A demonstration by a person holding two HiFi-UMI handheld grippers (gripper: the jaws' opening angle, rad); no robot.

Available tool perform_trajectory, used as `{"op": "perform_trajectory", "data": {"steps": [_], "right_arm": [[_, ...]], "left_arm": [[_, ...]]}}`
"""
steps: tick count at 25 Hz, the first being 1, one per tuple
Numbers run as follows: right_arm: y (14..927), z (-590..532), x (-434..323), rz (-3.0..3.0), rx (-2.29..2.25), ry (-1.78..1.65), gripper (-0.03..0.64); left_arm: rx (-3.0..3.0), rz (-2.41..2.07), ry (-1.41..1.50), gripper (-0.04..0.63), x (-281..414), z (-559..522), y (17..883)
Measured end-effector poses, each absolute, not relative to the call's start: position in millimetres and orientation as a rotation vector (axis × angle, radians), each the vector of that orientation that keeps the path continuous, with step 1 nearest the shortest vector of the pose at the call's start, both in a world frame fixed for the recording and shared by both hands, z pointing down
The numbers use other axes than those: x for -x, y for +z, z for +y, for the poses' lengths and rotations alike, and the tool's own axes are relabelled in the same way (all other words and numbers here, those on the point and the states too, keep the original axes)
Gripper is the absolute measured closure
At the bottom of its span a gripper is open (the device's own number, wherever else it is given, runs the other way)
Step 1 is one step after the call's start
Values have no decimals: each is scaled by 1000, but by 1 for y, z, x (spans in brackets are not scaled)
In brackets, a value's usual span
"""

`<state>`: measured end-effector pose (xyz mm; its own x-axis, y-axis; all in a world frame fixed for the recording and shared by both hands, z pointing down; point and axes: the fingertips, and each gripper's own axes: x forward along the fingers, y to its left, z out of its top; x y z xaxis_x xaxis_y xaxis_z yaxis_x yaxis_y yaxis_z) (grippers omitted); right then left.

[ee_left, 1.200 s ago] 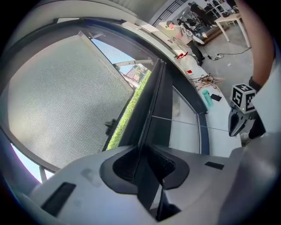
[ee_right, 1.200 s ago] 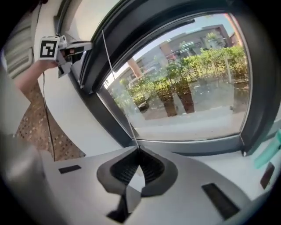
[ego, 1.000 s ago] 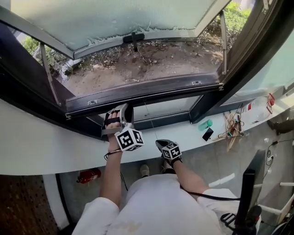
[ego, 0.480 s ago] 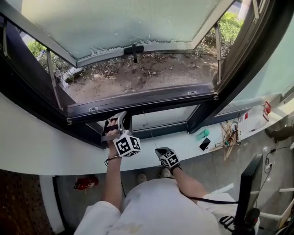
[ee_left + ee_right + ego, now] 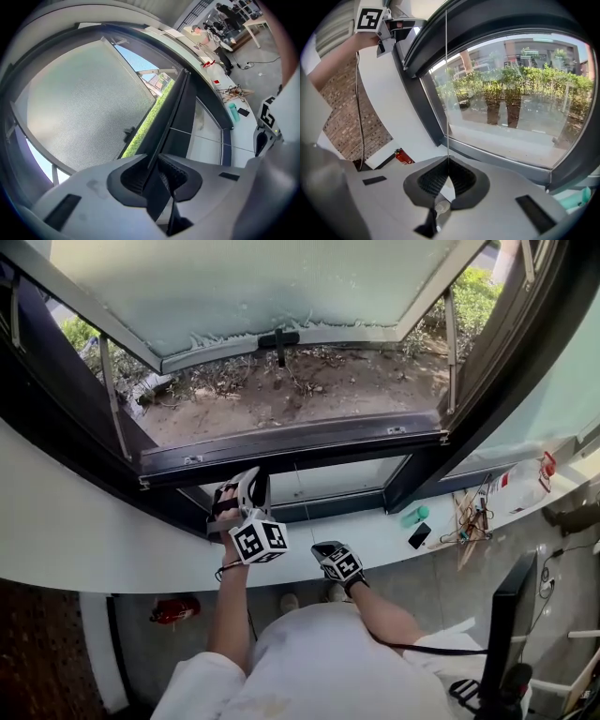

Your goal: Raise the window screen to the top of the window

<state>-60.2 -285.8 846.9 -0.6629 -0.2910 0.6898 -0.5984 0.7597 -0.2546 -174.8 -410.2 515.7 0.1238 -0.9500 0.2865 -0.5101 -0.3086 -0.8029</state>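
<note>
Screen pull bar [image 5: 291,442]: dark, long, approx level, spans window opening. Thin pull cord [image 5: 446,84] hangs straight below it, taut. Mesh not discernible.

You're seeing a black bar [image 5: 291,448], a pale grey-green gridded pane [image 5: 253,287] and a thin white cord [image 5: 446,93]. Black-and-white squares are patterning the cube on your left gripper [image 5: 242,488], while the bottle [image 5: 415,517] is showing teal, the extinguisher [image 5: 178,608] red and the sill [image 5: 94,540] white.

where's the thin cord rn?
Right gripper view, centre: the cord runs straight up from the shut right gripper, in front of the lower glass pane, toward the dark frame above.
</note>
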Motion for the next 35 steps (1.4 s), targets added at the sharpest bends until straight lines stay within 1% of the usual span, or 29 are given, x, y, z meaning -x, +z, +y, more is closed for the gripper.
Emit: {"op": "perform_trajectory", "data": {"steps": [5,9,13,18,22,30,35], "right_arm": [[848,-290,51,-2260,-731,550,615],[851,-298,33,-2238,-817,527,614],[851,-291,40,-2285,-811,583,614],[845,-281,44,-2276,-770,583,614],[832,-285,29,-2301,-832,566,614],[796,-302,57,-2425,-872,466,614],[791,-305,48,-2448,-919,510,614]], "left_arm": [[1794,1272,-1259,531,175,-423,527],[1775,1265,-1266,545,175,-423,530],[1725,1268,-1263,568,173,-424,533],[1665,1258,-1348,571,174,-423,535],[1714,1371,-1211,552,173,-419,523],[1788,1563,-918,543,177,-419,467],[1852,1617,-837,540,175,-410,459]]}}
